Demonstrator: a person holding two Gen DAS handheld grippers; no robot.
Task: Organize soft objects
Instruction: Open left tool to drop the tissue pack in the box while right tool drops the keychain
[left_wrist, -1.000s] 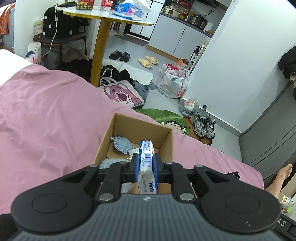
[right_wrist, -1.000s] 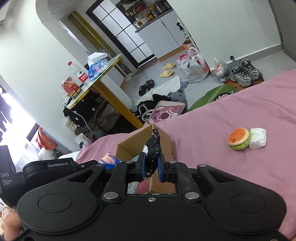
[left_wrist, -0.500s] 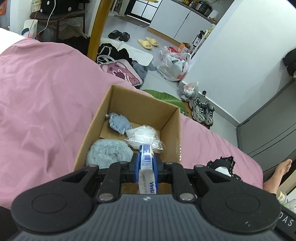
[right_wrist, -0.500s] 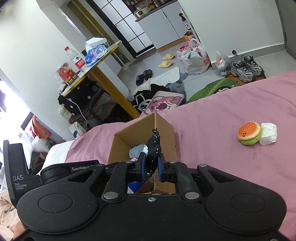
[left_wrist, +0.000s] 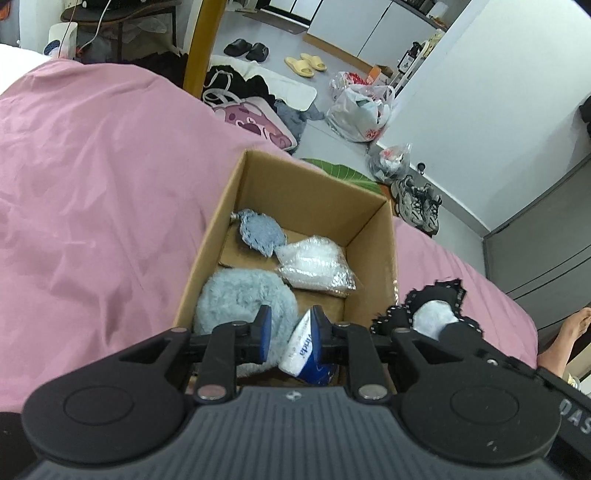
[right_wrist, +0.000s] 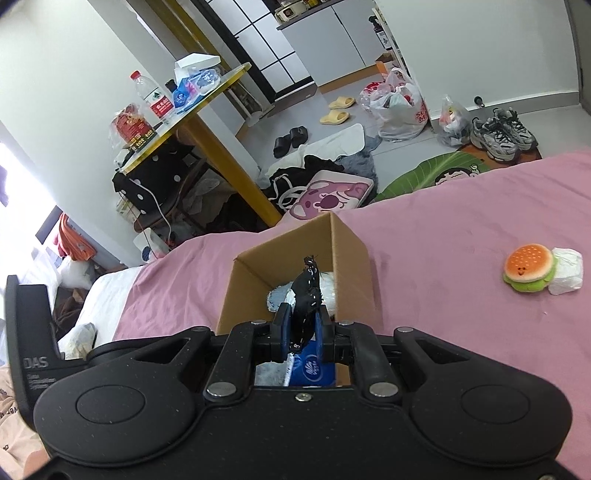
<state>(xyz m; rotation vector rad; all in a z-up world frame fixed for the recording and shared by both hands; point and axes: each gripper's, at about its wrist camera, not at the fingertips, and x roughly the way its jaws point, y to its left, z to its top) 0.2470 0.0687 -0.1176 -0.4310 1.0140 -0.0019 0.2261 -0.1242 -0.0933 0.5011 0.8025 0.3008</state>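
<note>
Burger plush (right_wrist: 529, 266) and white packet (right_wrist: 567, 270) lie on pink sheet (right_wrist: 461, 236), beside box (right_wrist: 349, 236).

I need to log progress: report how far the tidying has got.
Done: a fluffy blue piece, a blue cloth and a white bundle lie in the cardboard box. In hand: the left gripper is open over a tissue pack; the right gripper holds a black item. Left: the burger toy and white packet.

One box (left_wrist: 373, 236) sits on the bed (left_wrist: 92, 192), and four soft things lie in it: two blue fluffy pieces (left_wrist: 236, 299), one white bag (left_wrist: 314, 266), one tissue pack (left_wrist: 306, 350). Far right on the bed are one burger toy (right_wrist: 530, 266) and one white packet (right_wrist: 567, 271).
</note>
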